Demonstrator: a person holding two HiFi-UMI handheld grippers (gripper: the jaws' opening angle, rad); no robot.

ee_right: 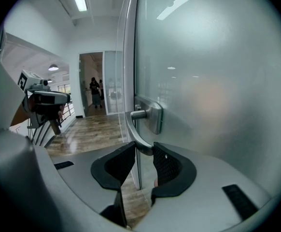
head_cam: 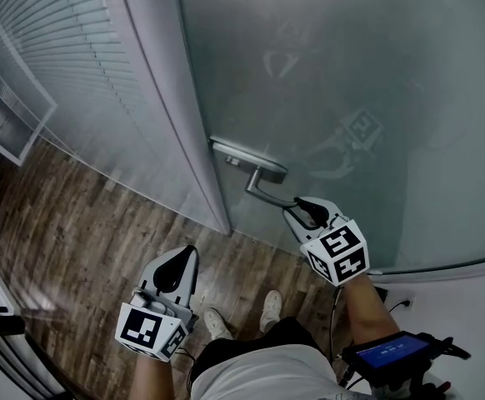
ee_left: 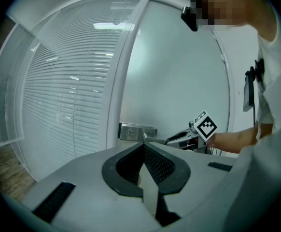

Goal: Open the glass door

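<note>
Lever handle (head_cam: 269, 192) of the frosted glass door (head_cam: 367, 73) lies straight ahead of my right gripper (head_cam: 299, 208). Its long axis runs from the mounting plate (head_cam: 244, 158) back toward the jaw tips, so the free end is what I meet first. Right hand is the near one. Left gripper (head_cam: 188, 255) hangs well back and off to the left, jaws pressed together on nothing. In the right gripper view the jaws stand partly apart with the lever's end between their tips and the pads just beside it on either side. I see no squeeze, so I count it unclamped. My read: close on that end, press down, then swing the door.
</note>
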